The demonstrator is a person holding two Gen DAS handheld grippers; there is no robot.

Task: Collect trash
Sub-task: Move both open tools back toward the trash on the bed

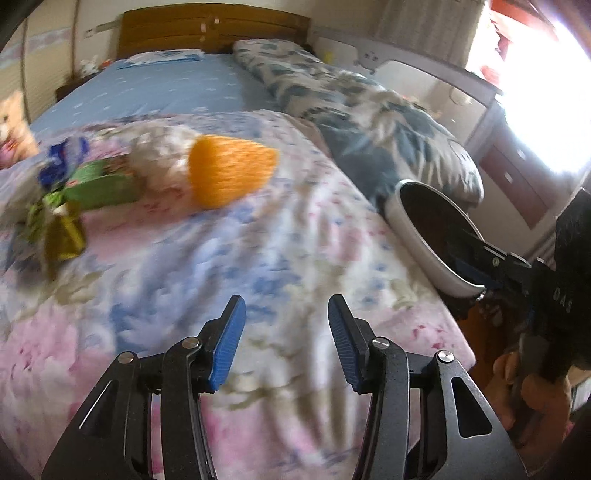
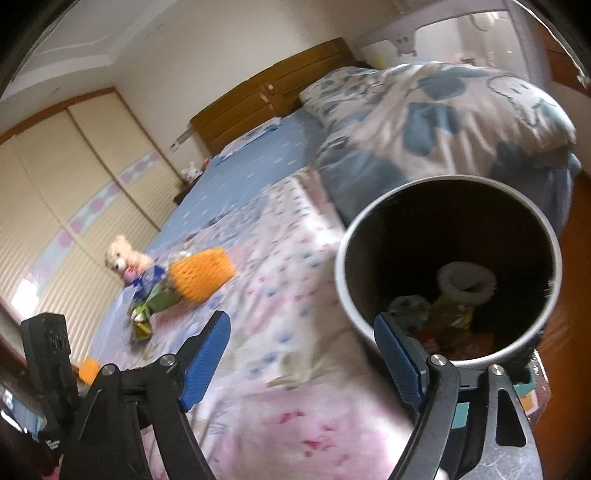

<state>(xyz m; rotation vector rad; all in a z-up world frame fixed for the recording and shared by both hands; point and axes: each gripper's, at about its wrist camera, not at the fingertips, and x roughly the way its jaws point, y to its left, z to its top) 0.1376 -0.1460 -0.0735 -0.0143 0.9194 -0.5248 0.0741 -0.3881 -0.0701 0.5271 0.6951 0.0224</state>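
A pile of trash lies on the floral bedspread: green wrappers [image 1: 99, 186], a blue wrapper [image 1: 59, 162], a gold wrapper [image 1: 64, 236] and crumpled white paper [image 1: 159, 158], beside an orange mesh basket [image 1: 229, 170]. The pile also shows in the right wrist view [image 2: 151, 299]. My left gripper [image 1: 286, 341] is open and empty above the bedspread, short of the pile. A white trash bin [image 2: 448, 273] with a dark inside holds several scraps and sits tilted at the bed's right edge. My right gripper [image 2: 299, 354] is open, its right finger [image 2: 399, 362] at the bin's rim.
A blue-patterned folded duvet [image 1: 369, 122] lies behind the bin [image 1: 424, 236]. A plush toy [image 2: 123, 258] sits at the bed's left side. A wooden headboard [image 1: 214, 29] stands at the far end, and a wardrobe [image 2: 55, 206] is at left. Wooden floor [image 2: 576, 295] lies right of the bed.
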